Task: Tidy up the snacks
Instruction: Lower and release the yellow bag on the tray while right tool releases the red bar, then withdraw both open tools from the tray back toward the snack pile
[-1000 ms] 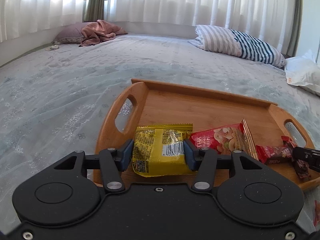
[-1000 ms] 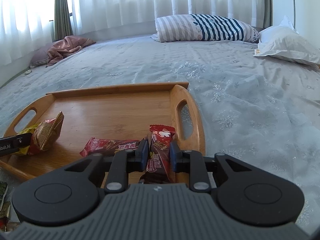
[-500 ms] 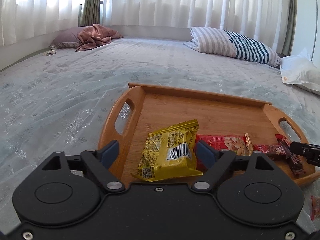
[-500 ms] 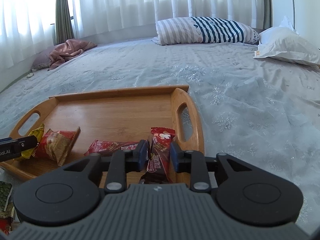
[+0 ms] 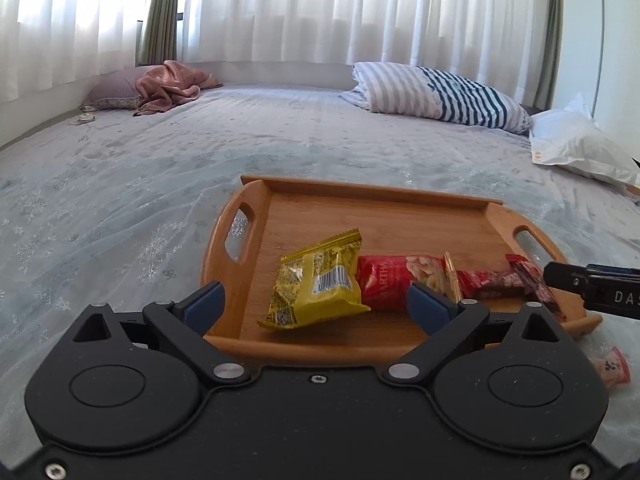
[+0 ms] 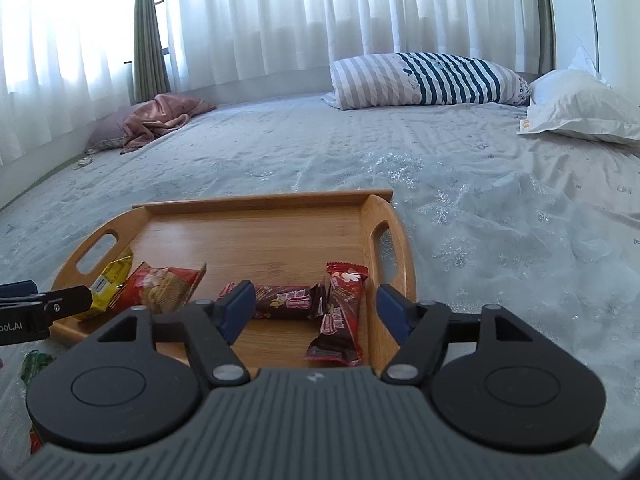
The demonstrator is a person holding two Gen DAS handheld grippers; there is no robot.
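Both drops are done—my left tool (image 5: 316,306) has just spread apart, leaving the crinkly yellow foil snack packet (image 5: 318,284) flat on the oval bamboo tray (image 5: 256,200). My right tool (image 6: 314,306) has likewise just opened off the dark red wrapped candy bar (image 6: 338,316) (it lies free between the pads)—next, the strays on the bed.

Your right tongs (image 6: 314,312) just opened wide, blue pads clear of the dark red bar (image 6: 338,316) lying between them on the wooden tray (image 6: 260,204), second bar (image 6: 286,301) just left, bed (image 6: 500,200) beyond.

place: home bedroom | shown by: bed (image 5: 168,168) – pillows (image 6: 432,78) – curtains (image 5: 320,12)
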